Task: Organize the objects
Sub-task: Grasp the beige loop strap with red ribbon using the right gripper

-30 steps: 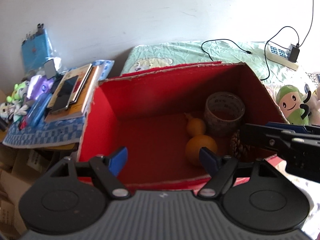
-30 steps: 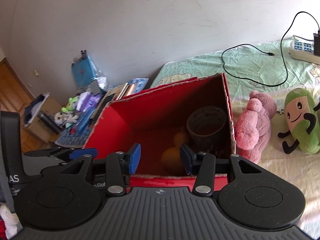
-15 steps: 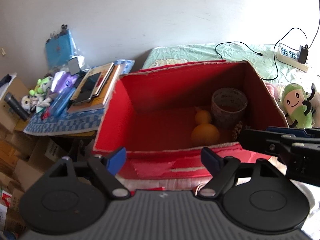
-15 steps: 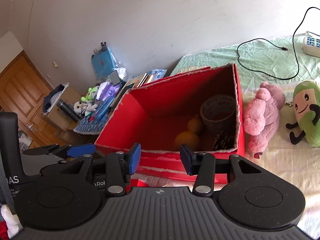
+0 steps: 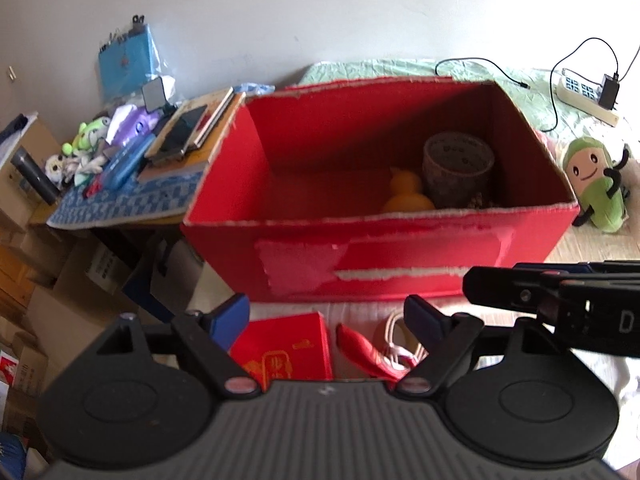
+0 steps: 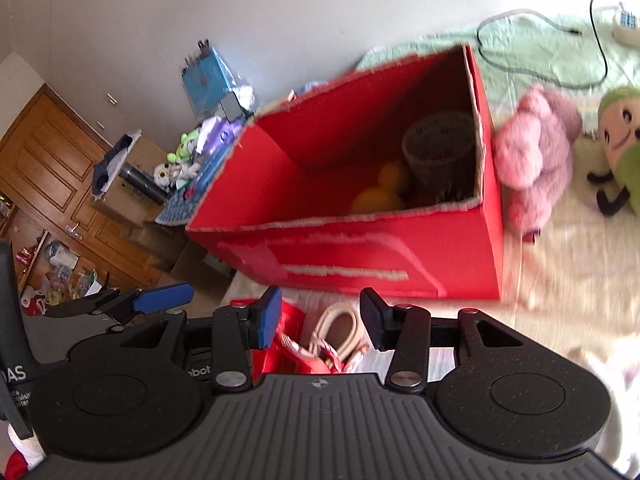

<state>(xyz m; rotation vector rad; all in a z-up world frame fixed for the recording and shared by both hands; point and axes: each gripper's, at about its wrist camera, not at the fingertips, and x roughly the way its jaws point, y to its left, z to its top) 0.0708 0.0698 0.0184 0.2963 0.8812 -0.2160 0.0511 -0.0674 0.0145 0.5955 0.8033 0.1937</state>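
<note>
The letter "D" is read on the right gripper [image 5: 552,300] body. "AS" and the fragment "obot" are read on the left gripper [image 6: 160,300] housing. Gold characters on the small red box [image 5: 284,348] cannot be made out.

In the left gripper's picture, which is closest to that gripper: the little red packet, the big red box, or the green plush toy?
1. Little red packet: just below the left gripper, between its open fingers.
2. Big red box: straight ahead, behind the packet.
3. Green plush toy: far right, beyond the box's corner.

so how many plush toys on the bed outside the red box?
2. A pink plush sits against the red box's right side wall; a green plush lies further right. Others may be out of frame.
</note>
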